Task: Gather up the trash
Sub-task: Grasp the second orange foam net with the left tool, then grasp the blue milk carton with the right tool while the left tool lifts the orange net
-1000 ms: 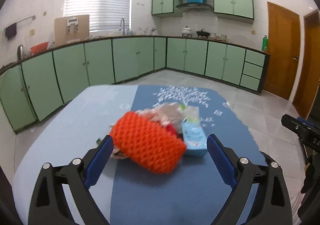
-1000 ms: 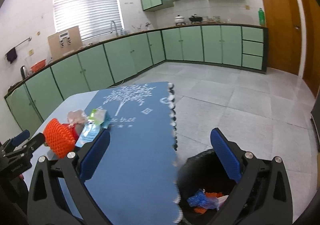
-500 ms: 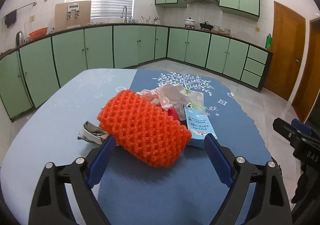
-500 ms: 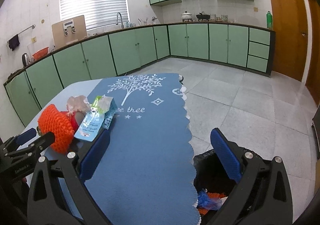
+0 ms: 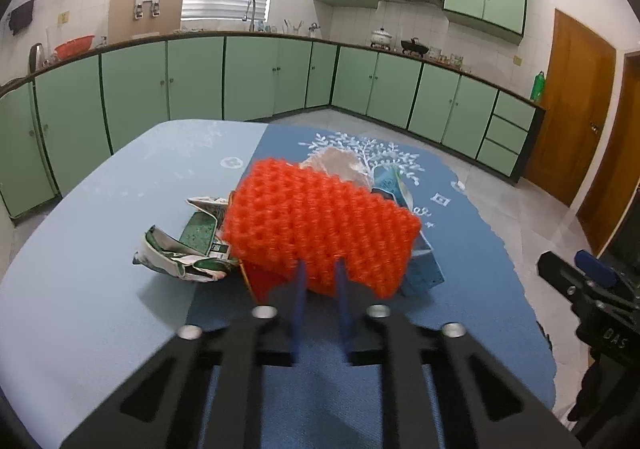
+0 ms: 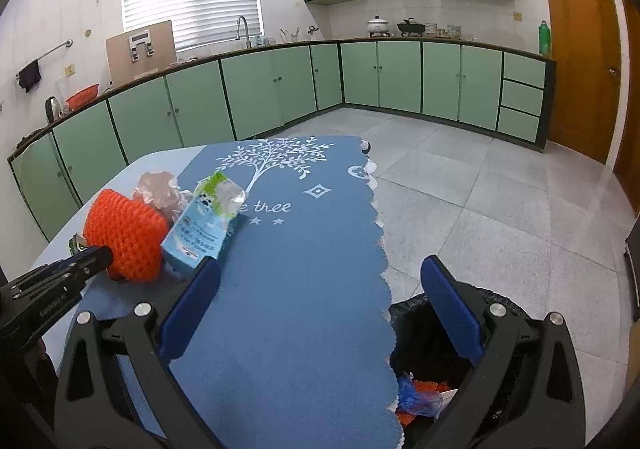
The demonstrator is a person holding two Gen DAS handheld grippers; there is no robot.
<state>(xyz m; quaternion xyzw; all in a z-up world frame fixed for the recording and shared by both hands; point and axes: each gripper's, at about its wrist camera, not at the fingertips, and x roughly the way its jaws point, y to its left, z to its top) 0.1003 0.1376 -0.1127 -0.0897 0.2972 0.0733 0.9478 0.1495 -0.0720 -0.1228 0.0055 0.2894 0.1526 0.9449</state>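
Note:
An orange foam net (image 5: 320,217) lies on top of a trash pile on the blue table (image 5: 100,209). My left gripper (image 5: 320,277) is closing tight on the net's near edge, and a strip of net is pinched between the blue pads. Beside the net lie a light-blue milk carton (image 6: 204,229), a crumpled green-and-white wrapper (image 5: 180,249) and pale crumpled plastic (image 5: 336,163). My right gripper (image 6: 320,265) is open over the dark-blue cloth (image 6: 304,329), with nothing between its fingers. The carton's near corner sits just beyond its left fingertip.
A black-lined trash bin (image 6: 416,309) stands on the floor at the table's right edge, with blue and orange scraps inside. Green cabinets (image 6: 400,77) run along the far walls. A wooden door (image 6: 580,61) is at the right. Grey floor tiles lie between.
My left jaws went from wide open to pinched on the orange net's near edge, and the gripper came lower and closer to the pile. The right gripper stayed open.

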